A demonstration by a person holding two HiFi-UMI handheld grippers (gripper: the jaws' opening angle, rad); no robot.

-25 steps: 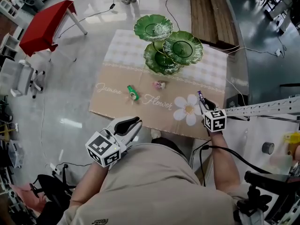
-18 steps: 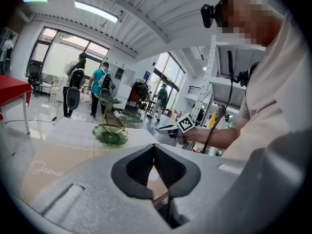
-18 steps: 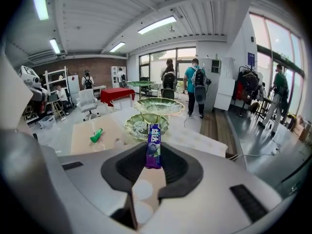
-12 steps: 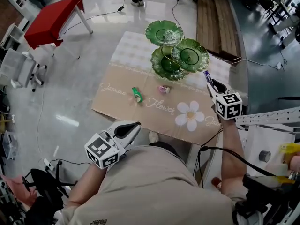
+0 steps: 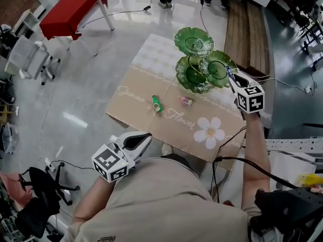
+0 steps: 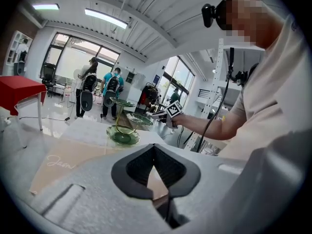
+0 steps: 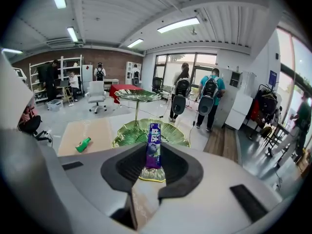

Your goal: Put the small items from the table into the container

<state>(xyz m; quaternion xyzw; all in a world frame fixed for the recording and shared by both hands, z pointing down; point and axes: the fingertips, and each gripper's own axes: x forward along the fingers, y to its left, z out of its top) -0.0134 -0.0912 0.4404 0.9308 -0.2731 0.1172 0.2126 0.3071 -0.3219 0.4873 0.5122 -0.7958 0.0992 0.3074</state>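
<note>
Pinching a purple packet point(image 7: 154, 145) upright in the right gripper point(image 5: 233, 78), over the rightmost plate of the green tiered stand point(image 5: 191, 77), by the table's point(image 5: 133, 107) right edge toward the far right corner. Left gripper point(image 5: 145, 136) pressed together on nothing, just off the near edge. Mid-table: green bottle point(image 5: 157, 104), and a pink item point(image 5: 185, 101) close to the stand's lowest plate. Open cloth between both and the near edge; open floor point(image 5: 86, 84) off the left edge.

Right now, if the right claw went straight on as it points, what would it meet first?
Probably the nearest green leaf plate, just ahead of the right claw and the purple packet it grips; depth is unclear.
</note>
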